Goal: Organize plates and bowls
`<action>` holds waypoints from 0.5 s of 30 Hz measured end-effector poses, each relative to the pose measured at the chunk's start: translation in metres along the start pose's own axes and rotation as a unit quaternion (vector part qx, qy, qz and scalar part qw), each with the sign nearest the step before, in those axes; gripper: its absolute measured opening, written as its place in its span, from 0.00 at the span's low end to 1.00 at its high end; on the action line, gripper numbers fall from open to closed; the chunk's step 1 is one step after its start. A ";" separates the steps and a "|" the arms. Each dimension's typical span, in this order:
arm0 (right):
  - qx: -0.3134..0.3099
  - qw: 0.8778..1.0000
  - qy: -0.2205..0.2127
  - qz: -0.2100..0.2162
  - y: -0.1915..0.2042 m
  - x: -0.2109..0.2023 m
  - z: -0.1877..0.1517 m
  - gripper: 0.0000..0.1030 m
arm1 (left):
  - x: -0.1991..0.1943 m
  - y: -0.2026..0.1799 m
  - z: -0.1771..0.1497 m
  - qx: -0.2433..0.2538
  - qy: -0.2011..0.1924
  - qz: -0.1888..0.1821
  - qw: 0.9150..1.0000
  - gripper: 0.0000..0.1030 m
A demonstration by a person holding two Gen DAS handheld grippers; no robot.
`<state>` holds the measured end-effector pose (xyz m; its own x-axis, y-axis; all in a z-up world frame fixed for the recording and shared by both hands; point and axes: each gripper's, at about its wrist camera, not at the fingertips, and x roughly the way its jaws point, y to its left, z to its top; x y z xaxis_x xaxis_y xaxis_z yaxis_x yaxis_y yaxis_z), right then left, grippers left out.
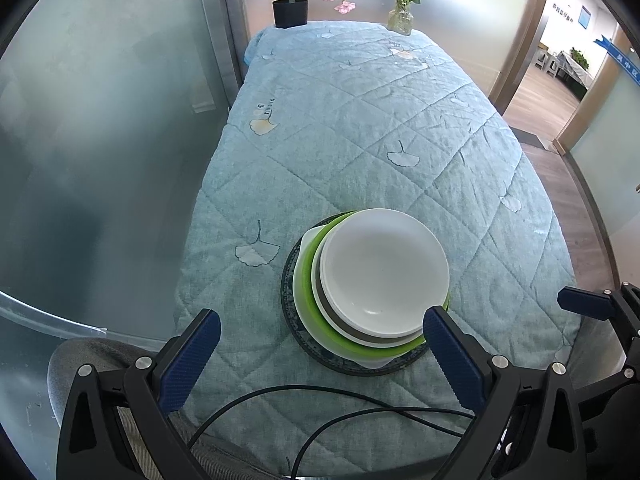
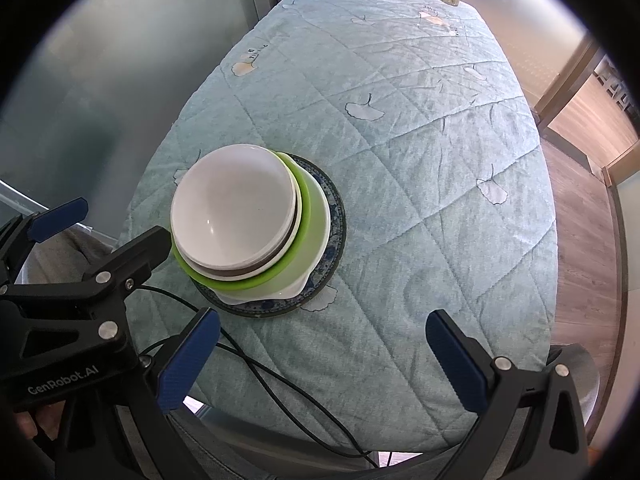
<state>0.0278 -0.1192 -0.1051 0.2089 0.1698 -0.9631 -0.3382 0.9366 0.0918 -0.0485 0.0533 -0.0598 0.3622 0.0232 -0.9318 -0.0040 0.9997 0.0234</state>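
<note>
One stack of dishes stands near the table's front edge. A white bowl (image 1: 384,268) (image 2: 234,210) is on top, over a grey-rimmed dish and a green bowl (image 1: 310,280) (image 2: 308,216), all resting on a dark blue patterned plate (image 1: 290,280) (image 2: 334,216). My left gripper (image 1: 320,356) is open just in front of the stack, its right finger close to the stack's rim, nothing between the pads. My right gripper (image 2: 322,354) is open to the right of the stack and nearer to me, also holding nothing. The left gripper (image 2: 96,232) shows in the right wrist view beside the stack.
A quilted pale-blue cloth (image 1: 360,120) covers the table. A black pot with a pink tree (image 1: 291,12) and a glass vase of flowers (image 1: 400,20) stand at the far edge. Black cables (image 1: 320,404) lie over the front edge. Frosted glass wall on the left; wooden floor on the right.
</note>
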 end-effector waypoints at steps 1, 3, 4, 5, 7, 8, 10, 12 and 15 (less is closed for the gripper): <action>0.000 1.000 0.000 0.000 0.000 0.000 0.000 0.99 | 0.000 0.000 0.000 0.000 0.001 -0.003 1.000 0.99; -0.002 1.000 -0.001 0.000 0.000 0.000 0.000 0.99 | 0.000 -0.001 0.000 0.001 0.002 -0.010 1.000 0.99; -0.002 1.000 -0.001 -0.001 0.000 0.000 0.000 0.99 | 0.000 -0.001 0.000 0.002 0.001 -0.008 1.000 0.99; -0.004 1.000 -0.003 -0.001 0.000 0.000 0.000 0.99 | 0.000 -0.002 0.000 0.003 -0.001 -0.005 1.000 0.99; -0.006 1.000 -0.008 -0.002 0.001 -0.001 0.000 0.99 | 0.000 -0.002 0.000 0.002 -0.002 -0.006 1.000 0.99; -0.008 1.000 -0.011 0.000 0.001 -0.001 0.000 0.99 | 0.000 -0.001 0.000 0.001 0.000 -0.008 1.000 0.99; -0.011 1.000 -0.013 0.007 0.002 -0.002 0.000 0.99 | 0.002 0.000 -0.001 0.000 0.004 -0.009 1.000 0.99; -0.015 1.000 -0.015 0.018 0.004 -0.002 0.000 0.99 | 0.002 0.000 -0.001 0.001 0.004 -0.007 1.000 0.99; -0.023 0.999 -0.021 0.029 0.009 -0.002 -0.001 0.99 | 0.003 -0.001 -0.002 0.002 0.003 -0.008 1.000 0.99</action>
<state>0.0233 -0.1115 -0.1029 0.2255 0.2363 -0.9451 -0.3917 0.9103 0.1341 -0.0490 0.0528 -0.0634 0.3566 0.0081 -0.9342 0.0054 0.9999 0.0107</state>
